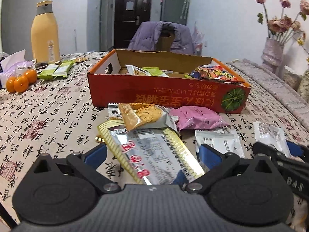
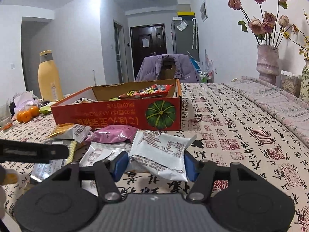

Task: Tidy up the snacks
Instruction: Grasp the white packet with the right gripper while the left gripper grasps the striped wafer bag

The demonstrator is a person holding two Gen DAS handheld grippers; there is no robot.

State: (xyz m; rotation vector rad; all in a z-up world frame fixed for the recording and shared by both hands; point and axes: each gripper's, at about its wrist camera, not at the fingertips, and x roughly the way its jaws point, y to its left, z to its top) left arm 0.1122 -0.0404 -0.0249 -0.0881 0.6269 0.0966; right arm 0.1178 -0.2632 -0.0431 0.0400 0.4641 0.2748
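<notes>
Right hand-held gripper [image 2: 155, 163] clamps white packet [image 2: 160, 150]; red box [image 2: 115, 116] holds snacks [image 2: 148, 90].

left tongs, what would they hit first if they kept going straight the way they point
Probably the silver packet already lying between the open left tongs. Past it come the biscuit packet, then the red box. Depth is hard to judge.

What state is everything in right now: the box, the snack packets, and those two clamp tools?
Red cardboard box: open-topped, partly filled with snacks.
White snack packet: sealed, pinched between the right gripper pads.
Long silver packet with gold edges: sealed, lying between the left gripper pads, which stand wide apart.
Pink packet: sealed, on the tablecloth.
Yellow bottle: upright, capped.
</notes>
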